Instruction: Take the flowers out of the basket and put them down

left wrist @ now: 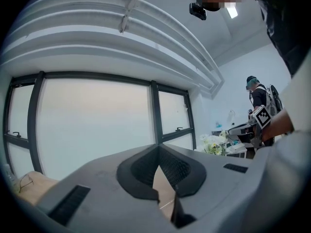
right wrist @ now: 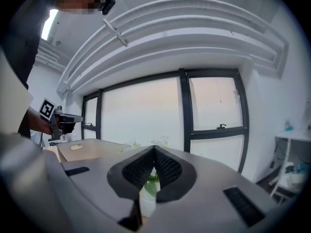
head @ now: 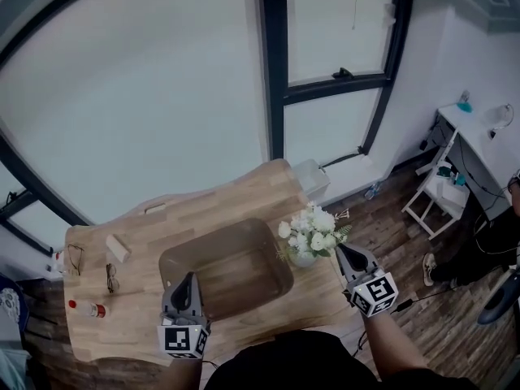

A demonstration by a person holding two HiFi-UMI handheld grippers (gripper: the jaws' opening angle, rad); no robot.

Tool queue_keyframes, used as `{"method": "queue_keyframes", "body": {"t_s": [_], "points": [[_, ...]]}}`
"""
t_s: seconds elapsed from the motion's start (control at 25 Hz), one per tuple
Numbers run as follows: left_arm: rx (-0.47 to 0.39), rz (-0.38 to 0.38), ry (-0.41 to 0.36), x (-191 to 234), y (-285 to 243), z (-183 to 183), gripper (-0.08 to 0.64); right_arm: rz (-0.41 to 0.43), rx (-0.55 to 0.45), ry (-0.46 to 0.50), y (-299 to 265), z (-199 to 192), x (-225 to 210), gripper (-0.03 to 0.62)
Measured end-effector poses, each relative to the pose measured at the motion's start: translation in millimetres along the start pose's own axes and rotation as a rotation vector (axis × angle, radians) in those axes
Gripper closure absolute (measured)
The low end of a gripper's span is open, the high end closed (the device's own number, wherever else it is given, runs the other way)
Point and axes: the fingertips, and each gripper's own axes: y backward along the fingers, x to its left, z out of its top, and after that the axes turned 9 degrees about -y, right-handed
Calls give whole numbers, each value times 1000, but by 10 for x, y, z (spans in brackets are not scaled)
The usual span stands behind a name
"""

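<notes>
A bunch of white flowers [head: 313,234] in a small pale vase stands on the wooden table [head: 244,193], just beyond the right rim of the brown basket [head: 173,263], which looks empty. My right gripper [head: 340,251] is shut, its tip right beside the flowers with nothing between the jaws. In the right gripper view the vase and green stems [right wrist: 148,191] show through the gap behind the closed tips [right wrist: 154,149]. My left gripper [head: 187,279] hovers over the basket's near left corner, shut and empty [left wrist: 158,150]. In the left gripper view the flowers [left wrist: 214,144] sit far right.
At the table's left end lie two pairs of glasses [head: 75,258], a small wooden block [head: 118,248] and a red-capped bottle [head: 88,308]. A clear box [head: 313,177] sits at the far corner. A white rack [head: 439,189] and a person [head: 487,250] are on the right.
</notes>
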Motion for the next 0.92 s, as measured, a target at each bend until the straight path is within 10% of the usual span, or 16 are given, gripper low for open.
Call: {"method": "queue_keyframes", "body": {"t_s": [0.92], "points": [[-14,4,-8,50,-169,94,555,-28,-18,12,-33,-8,-137,571]]}}
